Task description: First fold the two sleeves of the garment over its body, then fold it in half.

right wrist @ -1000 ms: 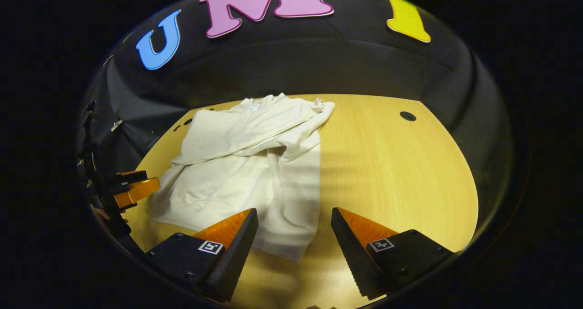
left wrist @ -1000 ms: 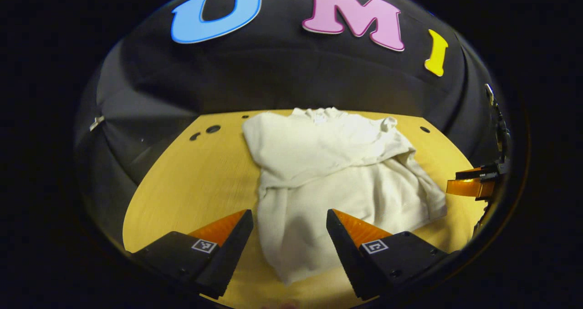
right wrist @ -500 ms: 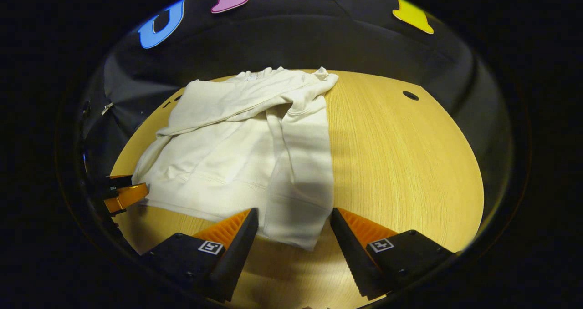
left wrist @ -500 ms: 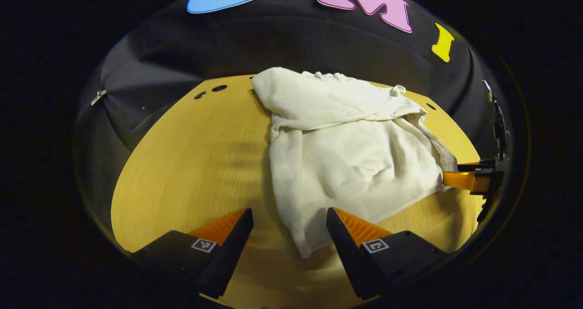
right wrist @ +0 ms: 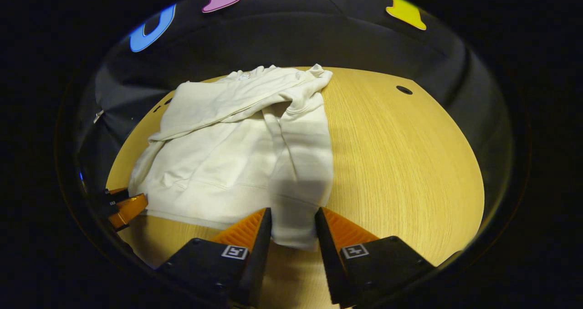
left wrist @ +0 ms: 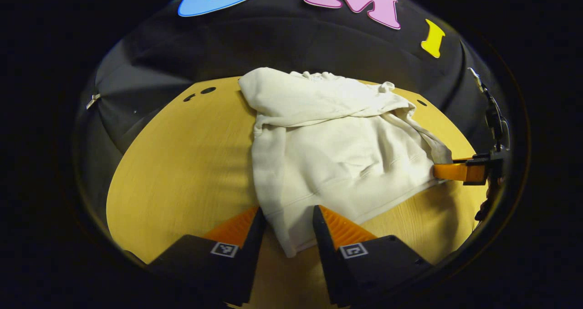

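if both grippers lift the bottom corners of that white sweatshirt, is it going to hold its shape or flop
Probably flop: the sweatshirt is soft cloth, creased and bunched at the folded sleeves. The middle would likely sag between the left gripper and right gripper. The sleeves lie loose, so they may slide off.
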A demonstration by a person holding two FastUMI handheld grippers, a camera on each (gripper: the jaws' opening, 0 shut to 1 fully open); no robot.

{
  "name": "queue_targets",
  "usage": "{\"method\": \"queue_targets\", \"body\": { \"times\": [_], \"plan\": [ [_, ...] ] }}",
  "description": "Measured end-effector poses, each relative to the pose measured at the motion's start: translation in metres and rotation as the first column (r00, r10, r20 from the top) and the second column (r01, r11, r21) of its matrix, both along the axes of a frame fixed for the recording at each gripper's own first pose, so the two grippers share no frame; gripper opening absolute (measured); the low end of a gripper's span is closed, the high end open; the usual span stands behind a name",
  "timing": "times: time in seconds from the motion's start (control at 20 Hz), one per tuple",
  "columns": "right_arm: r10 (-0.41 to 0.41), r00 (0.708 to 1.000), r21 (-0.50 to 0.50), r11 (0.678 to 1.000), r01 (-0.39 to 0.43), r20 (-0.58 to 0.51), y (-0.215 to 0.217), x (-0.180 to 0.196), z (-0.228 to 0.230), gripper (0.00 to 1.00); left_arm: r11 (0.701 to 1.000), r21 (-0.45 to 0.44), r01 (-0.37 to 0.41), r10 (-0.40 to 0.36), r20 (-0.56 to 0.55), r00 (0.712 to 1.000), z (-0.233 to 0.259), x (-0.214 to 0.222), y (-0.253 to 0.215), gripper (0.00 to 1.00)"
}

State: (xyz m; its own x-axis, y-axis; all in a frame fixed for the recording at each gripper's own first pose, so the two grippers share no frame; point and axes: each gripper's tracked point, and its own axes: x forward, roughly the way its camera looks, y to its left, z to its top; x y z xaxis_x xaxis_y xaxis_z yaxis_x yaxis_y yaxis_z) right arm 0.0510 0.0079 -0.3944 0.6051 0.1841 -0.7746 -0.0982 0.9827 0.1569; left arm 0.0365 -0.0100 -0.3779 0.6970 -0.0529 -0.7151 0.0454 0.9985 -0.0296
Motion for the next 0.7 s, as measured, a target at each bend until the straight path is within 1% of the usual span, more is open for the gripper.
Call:
{"method": "queue_targets", "body": {
  "times": [0.05,0.1,0.15,0.2,0.25,0.3,0.35,0.45,0.5,0.55,0.7],
  "plan": [
    [-0.007,1.0,0.014,1.0,0.007,-0.007,0.004,0.001,-0.001,0.51,1.0,-0.004,0.001,-0.001,0.002,1.0,0.0,-0.001,-0.003,0.5],
    [-0.017,1.0,0.015,1.0,0.017,-0.004,0.006,0.002,-0.001,0.33,1.0,-0.01,-0.004,0.004,0.004,1.0,0.001,0.0,-0.008,0.39],
    [-0.008,1.0,0.021,1.0,0.008,-0.01,0.01,0.002,-0.001,0.29,1.0,-0.008,-0.017,0.017,0.005,1.0,0.002,0.002,-0.009,0.19],
    [0.006,1.0,0.034,0.999,-0.006,-0.006,0.012,0.002,-0.001,0.17,1.0,-0.007,-0.029,0.029,0.009,1.0,0.003,0.003,-0.01,0.19],
    [0.019,1.0,0.046,0.999,-0.019,0.001,0.012,0.003,0.0,0.18,0.999,-0.019,-0.046,0.046,0.004,0.999,0.002,0.004,-0.011,0.1],
    [0.035,0.999,0.06,0.998,-0.035,0.003,0.012,0.002,-0.001,0.13,0.998,-0.043,-0.056,0.056,-0.004,0.998,0.004,0.004,-0.013,0.08],
    [0.045,0.999,0.062,0.997,-0.045,0.01,0.011,0.002,0.001,0.11,0.996,-0.062,-0.061,0.06,-0.02,0.998,0.003,0.004,-0.013,0.07],
    [0.048,0.999,0.064,0.997,-0.048,0.006,0.01,0.003,0.001,0.11,0.995,-0.074,-0.064,0.06,-0.058,0.997,0.005,0.005,-0.012,0.07],
    [0.05,0.999,0.06,0.997,-0.05,0.004,0.01,0.004,0.001,0.05,0.996,-0.067,-0.067,0.063,-0.062,0.996,0.009,0.006,-0.01,0.07],
    [0.053,0.999,0.056,0.997,-0.054,0.008,0.01,0.004,0.004,0.11,0.995,-0.065,-0.07,0.065,-0.065,0.996,0.013,0.006,-0.009,0.06],
    [0.084,0.995,0.055,0.995,-0.087,0.048,0.012,0.012,0.02,0.11,0.995,-0.072,-0.071,0.068,-0.034,0.997,0.034,0.009,-0.007,0.06]
  ]
}}
